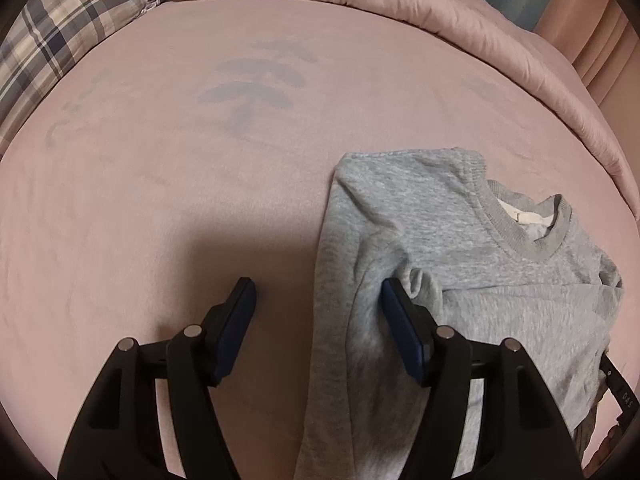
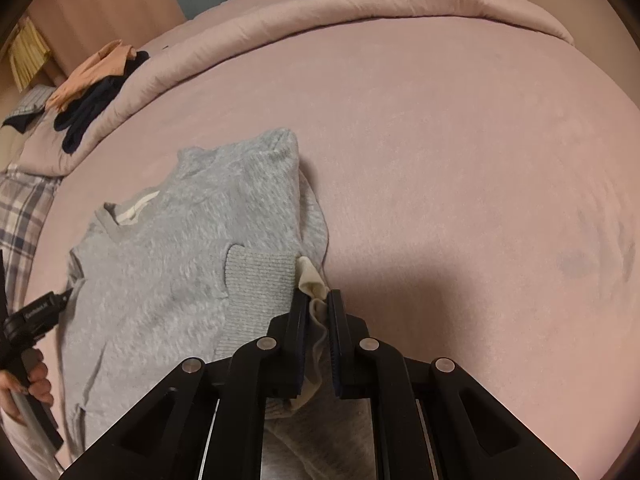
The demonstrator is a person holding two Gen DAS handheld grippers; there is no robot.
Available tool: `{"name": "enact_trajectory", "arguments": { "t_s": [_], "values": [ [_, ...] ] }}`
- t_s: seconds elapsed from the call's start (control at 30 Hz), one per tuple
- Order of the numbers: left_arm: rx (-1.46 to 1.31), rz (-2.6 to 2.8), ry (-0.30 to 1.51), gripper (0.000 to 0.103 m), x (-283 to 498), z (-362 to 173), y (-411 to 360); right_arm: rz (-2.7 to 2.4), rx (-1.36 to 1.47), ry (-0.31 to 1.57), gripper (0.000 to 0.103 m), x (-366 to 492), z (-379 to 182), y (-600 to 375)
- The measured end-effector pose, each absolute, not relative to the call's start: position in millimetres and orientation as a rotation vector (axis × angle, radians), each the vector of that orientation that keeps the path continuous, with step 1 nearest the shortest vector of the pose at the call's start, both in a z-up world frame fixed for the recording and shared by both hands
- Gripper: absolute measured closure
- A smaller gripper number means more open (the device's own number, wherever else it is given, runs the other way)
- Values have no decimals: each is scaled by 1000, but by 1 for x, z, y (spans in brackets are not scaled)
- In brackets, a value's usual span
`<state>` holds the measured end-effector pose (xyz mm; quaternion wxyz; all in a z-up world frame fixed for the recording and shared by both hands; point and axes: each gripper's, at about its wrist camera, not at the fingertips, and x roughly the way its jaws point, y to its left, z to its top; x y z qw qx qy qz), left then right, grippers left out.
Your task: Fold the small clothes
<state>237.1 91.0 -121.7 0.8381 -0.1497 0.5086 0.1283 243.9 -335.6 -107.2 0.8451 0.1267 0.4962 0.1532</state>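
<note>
A small grey sweatshirt (image 1: 460, 264) lies on the pink bed, partly folded, neck opening toward the far right. My left gripper (image 1: 318, 292) is open; its right finger rests on the garment's left side, its left finger over bare sheet. In the right wrist view the sweatshirt (image 2: 168, 264) lies left of centre with a ribbed cuff (image 2: 260, 276) folded over the body. My right gripper (image 2: 318, 300) is shut on the sweatshirt's fabric at the cuff end, cream lining showing between the pads. The left gripper (image 2: 64, 296) also shows at the garment's far side.
A pink sheet (image 1: 160, 200) with a faint tree print covers the bed. A rolled pink duvet (image 2: 360, 4) borders the far edge. A plaid pillow (image 1: 60, 32) lies far left. Dark and peach clothes (image 2: 92, 88) sit on the duvet.
</note>
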Motion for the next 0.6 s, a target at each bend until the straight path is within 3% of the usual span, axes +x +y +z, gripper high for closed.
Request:
{"name": "enact_trajectory", "arguments": {
  "t_s": [0.6],
  "values": [
    [-423, 212, 1072, 36, 156, -115, 83, 299, 245, 1041, 94, 242, -108, -332]
  ]
}}
